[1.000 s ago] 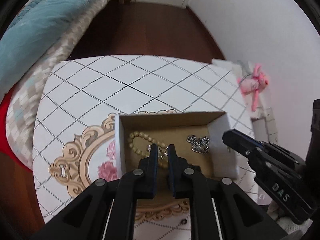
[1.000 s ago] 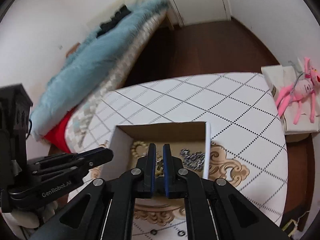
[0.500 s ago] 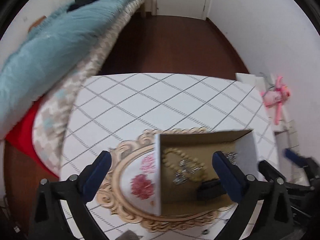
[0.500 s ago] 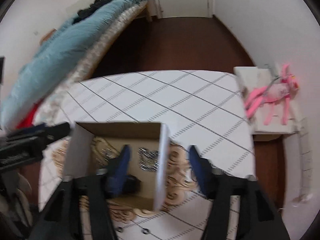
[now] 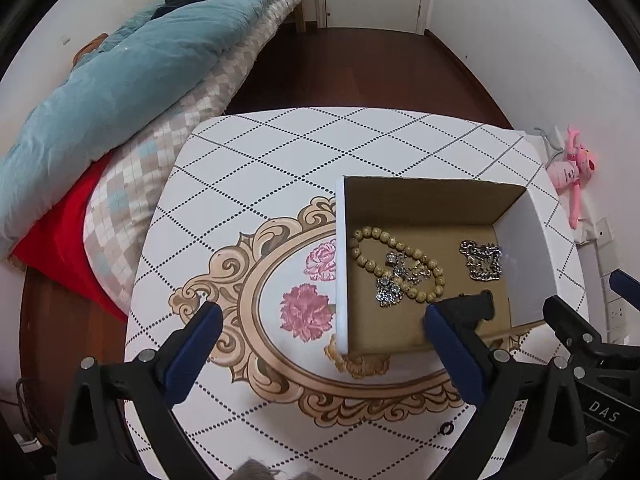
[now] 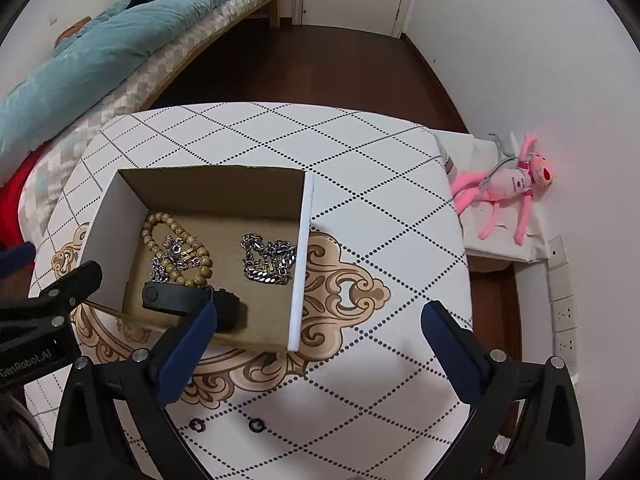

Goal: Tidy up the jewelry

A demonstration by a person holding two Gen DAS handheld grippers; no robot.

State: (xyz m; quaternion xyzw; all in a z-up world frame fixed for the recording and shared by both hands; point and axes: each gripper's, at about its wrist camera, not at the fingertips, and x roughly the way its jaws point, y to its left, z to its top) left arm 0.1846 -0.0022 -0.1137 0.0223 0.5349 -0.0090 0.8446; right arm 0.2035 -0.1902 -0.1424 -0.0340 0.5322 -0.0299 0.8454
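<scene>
both the left gripper (image 5: 320, 332) and right gripper (image 6: 320, 332) are now gaping wide, having released the jewelry (image 6: 176, 254) into the box (image 6: 300, 264) mid-frame.

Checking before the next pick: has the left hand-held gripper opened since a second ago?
Yes. The left hand-held gripper now has its fingers spread wide, one beside the box, instead of together over the bead bracelet.

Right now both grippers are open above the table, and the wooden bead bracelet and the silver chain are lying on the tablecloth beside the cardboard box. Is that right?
Not quite. Both the left gripper and the right gripper are open, but the wooden bead bracelet and the silver chain lie inside the cardboard box, not on the tablecloth beside it. The right wrist view shows this plainly.
</scene>
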